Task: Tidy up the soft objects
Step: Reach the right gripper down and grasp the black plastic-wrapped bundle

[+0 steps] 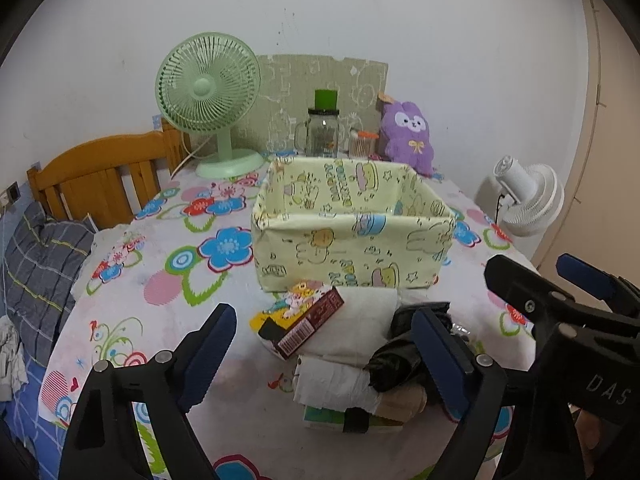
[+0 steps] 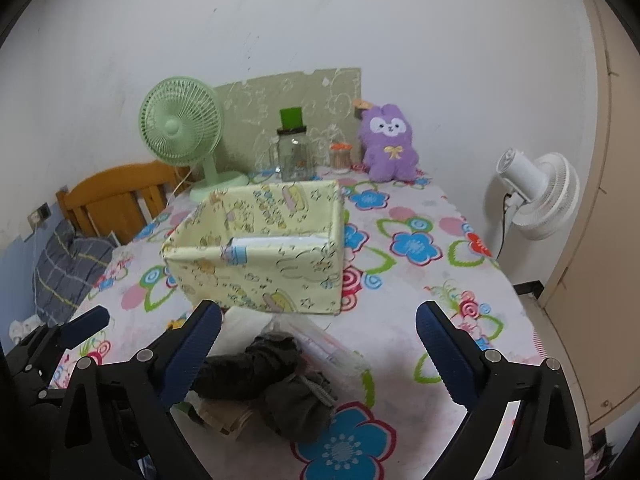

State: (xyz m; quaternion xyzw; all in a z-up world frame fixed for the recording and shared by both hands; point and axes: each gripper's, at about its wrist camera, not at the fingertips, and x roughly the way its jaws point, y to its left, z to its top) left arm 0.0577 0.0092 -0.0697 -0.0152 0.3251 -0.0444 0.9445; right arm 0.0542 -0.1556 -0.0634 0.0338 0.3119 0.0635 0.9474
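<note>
A pale yellow fabric box (image 1: 352, 240) with cartoon prints stands on the flowered table; it also shows in the right wrist view (image 2: 264, 264). In front of it lies a pile: a red-brown carton (image 1: 308, 324), white cloth (image 1: 360, 320), a rolled white bundle (image 1: 332, 388) and dark rolled socks (image 1: 396, 356), which also show in the right wrist view (image 2: 260, 372). My left gripper (image 1: 328, 344) is open, just above the pile. My right gripper (image 2: 320, 344) is open over the dark socks, holding nothing.
At the table's back stand a green fan (image 1: 208, 100), a glass jar with green lid (image 1: 322, 128), a small orange-lidded jar (image 1: 364, 144) and a purple plush (image 1: 408, 136). A white fan (image 2: 536, 196) stands off the table's right edge. A wooden bed frame (image 1: 100, 176) is at left.
</note>
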